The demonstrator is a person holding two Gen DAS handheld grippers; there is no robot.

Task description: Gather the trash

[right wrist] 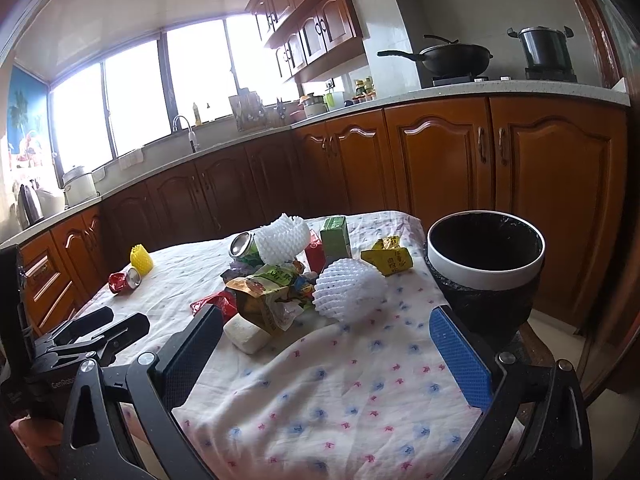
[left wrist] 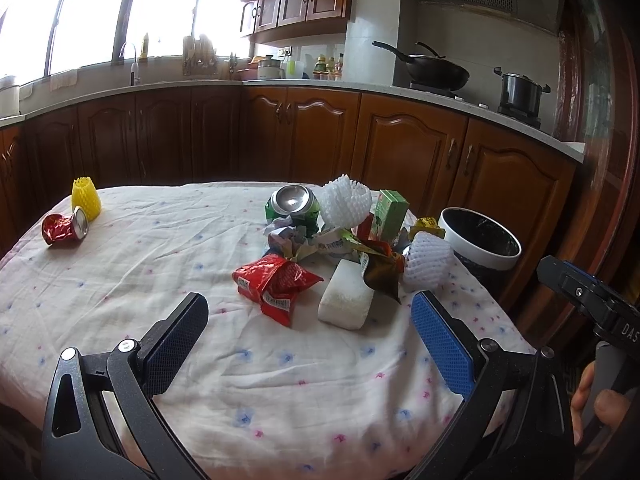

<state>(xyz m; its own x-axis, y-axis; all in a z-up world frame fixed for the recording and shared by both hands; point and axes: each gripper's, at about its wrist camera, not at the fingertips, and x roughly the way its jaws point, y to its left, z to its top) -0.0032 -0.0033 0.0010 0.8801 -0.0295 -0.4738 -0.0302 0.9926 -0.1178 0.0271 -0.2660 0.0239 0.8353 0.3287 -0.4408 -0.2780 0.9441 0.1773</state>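
A pile of trash lies on the cloth-covered table: a red wrapper, a white foam block, a green can, white foam nets, a green carton and a yellow wrapper. A crushed red can and a yellow foam net lie at the far left. The white-rimmed bin with a black liner stands at the table's right edge. My left gripper is open and empty, just short of the pile. My right gripper is open and empty, near the foam net.
Wooden kitchen cabinets and a counter run behind the table, with a sink tap, a wok and a pot. The left gripper's body shows at the left of the right wrist view.
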